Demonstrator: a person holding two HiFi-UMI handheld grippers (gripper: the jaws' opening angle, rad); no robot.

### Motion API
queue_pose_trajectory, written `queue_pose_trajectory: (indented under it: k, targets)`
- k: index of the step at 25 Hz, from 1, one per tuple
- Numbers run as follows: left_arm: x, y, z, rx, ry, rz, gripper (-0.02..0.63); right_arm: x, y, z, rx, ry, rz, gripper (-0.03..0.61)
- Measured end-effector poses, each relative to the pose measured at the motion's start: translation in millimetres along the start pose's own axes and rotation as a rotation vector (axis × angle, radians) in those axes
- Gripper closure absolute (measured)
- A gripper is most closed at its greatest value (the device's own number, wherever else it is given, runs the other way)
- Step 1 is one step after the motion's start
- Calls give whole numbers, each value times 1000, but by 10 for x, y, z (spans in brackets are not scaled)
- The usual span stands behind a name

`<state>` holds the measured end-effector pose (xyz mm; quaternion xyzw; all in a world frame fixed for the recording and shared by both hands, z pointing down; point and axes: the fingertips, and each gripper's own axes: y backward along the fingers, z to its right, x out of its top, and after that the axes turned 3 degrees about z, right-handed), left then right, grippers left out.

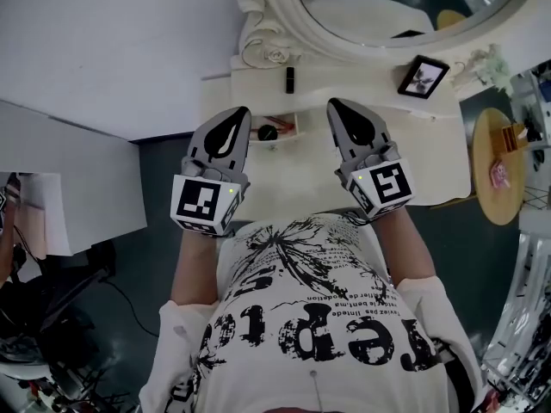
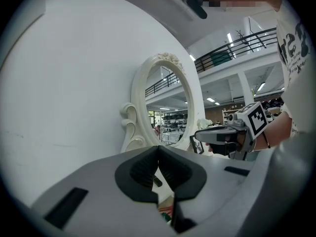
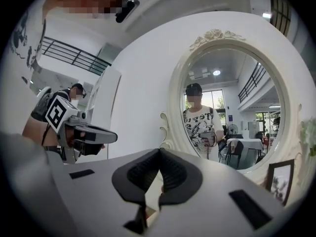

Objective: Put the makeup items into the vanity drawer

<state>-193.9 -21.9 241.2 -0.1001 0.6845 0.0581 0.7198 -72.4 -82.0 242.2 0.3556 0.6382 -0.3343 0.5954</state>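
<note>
My left gripper point(image 1: 236, 117) and right gripper point(image 1: 338, 107) hang side by side over the white vanity point(image 1: 405, 162), both shut with nothing in them. Between their tips, a small open drawer point(image 1: 276, 143) holds a black round item point(image 1: 268, 132) and a red one point(image 1: 283, 126). A black lipstick tube point(image 1: 290, 79) sits on the shelf behind the drawer. In the left gripper view the pads point(image 2: 148, 169) meet, and the right gripper point(image 2: 217, 134) shows beside the mirror. In the right gripper view the pads point(image 3: 173, 174) meet too, with the left gripper point(image 3: 96, 136) off to the side.
An oval mirror point(image 1: 405, 7) in an ornate white frame backs the vanity. A black picture frame point(image 1: 423, 77) stands at its right end. A round wooden side table point(image 1: 498, 170) is further right, and a white desk point(image 1: 86, 188) lies to the left.
</note>
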Motion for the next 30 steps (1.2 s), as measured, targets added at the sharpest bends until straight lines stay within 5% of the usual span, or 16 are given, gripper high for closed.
queue_pose_trajectory:
  k: [30]
  targets:
    - [-122,-72,35,49,52,-9,601,-125,14,110,4,-32,4,568]
